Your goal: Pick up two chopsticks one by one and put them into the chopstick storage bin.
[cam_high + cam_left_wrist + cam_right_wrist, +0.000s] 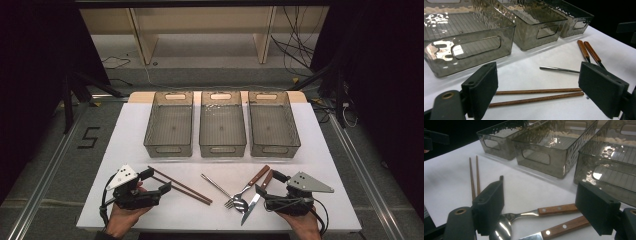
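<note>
A pair of brown chopsticks (181, 185) lies on the white table near the front left. My left gripper (159, 180) is open just left of them, with nothing between its jaws. In the left gripper view the chopsticks (536, 96) lie across the gap between the jaws of my left gripper (541, 87). A metal spoon (220, 189), a wooden-handled fork (250, 184) and a wooden-handled knife (257, 197) lie at the front right. My right gripper (268, 183) is open beside the two handles. In the right gripper view the fork handle (556, 209) and knife handle (564, 226) lie between its open jaws (544, 206).
Three clear grey bins stand side by side at the back of the table: left (168, 150), middle (222, 150), right (275, 150). All three look empty. Bare white tabletop (220, 167) separates the bins from the cutlery. Dark floor surrounds the table.
</note>
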Demonstrator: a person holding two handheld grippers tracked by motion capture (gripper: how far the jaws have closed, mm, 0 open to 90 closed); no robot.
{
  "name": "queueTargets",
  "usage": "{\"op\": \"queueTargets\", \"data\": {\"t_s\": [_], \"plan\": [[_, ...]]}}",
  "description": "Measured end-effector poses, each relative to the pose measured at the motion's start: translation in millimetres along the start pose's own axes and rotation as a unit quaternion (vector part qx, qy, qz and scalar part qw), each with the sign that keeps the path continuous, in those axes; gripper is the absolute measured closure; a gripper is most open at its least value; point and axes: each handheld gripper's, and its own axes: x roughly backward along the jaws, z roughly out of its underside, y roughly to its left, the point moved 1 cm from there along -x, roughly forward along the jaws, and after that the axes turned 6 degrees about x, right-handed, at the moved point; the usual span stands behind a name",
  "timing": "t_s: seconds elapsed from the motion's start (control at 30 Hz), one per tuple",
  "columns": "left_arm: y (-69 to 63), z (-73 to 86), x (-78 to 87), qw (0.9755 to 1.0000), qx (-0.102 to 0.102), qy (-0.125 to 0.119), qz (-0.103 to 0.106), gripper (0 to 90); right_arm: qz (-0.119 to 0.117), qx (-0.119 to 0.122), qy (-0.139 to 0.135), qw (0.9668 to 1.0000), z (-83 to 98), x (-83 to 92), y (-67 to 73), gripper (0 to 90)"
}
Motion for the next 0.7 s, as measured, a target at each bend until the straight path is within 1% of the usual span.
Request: {"op": "queueTargets", "data": {"t_s": [0.2,0.27,0.3,0.33,0.4,0.47,0.53,0.57,0.63,0.7], "plan": [[-0.3,-3.3,-1.1,0.9999,-0.008,0.014,0.004,15.4,0.000,-0.003,-0.001,1.0000,0.1,0.3,-0.9,23.9],[-1.0,-5.7,-2.4,0.9994,-0.018,0.028,0.003,15.4,0.000,-0.003,0.000,1.0000,0.1,0.0,-1.0,23.9],[-1.6,-7.2,-3.5,0.9990,-0.024,0.037,-0.002,15.4,0.000,-0.003,0.000,1.0000,0.1,0.0,-1.0,23.9],[-1.9,-8.9,-4.6,0.9984,-0.033,0.046,-0.005,15.4,0.000,-0.004,0.000,1.0000,0.2,-0.3,-0.9,23.9],[-2.7,-13.1,-6.4,0.9969,-0.047,0.063,-0.006,15.4,-0.001,-0.003,0.002,1.0000,0.5,-1.0,-0.8,23.9],[-4.0,-17.9,-8.3,0.9945,-0.064,0.083,-0.008,15.4,-0.002,-0.004,0.002,1.0000,0.3,-1.4,-0.7,23.9],[-4.6,-23.4,-10.7,0.9913,-0.081,0.103,-0.007,15.5,-0.002,-0.006,0.002,1.0000,-0.1,-1.4,-0.6,23.9],[-4.6,-26.1,-12.3,0.9892,-0.089,0.117,-0.005,15.7,-0.003,-0.005,0.002,1.0000,-0.1,-1.3,-0.7,23.8],[-5.2,-31.2,-15.8,0.9844,-0.104,0.141,-0.008,15.8,-0.003,-0.007,0.002,1.0000,-0.2,-1.0,-0.9,23.8],[-6.1,-36.0,-18.9,0.9792,-0.119,0.164,-0.007,15.8,-0.004,-0.005,0.000,1.0000,-0.5,-0.7,-1.2,23.8]]}}
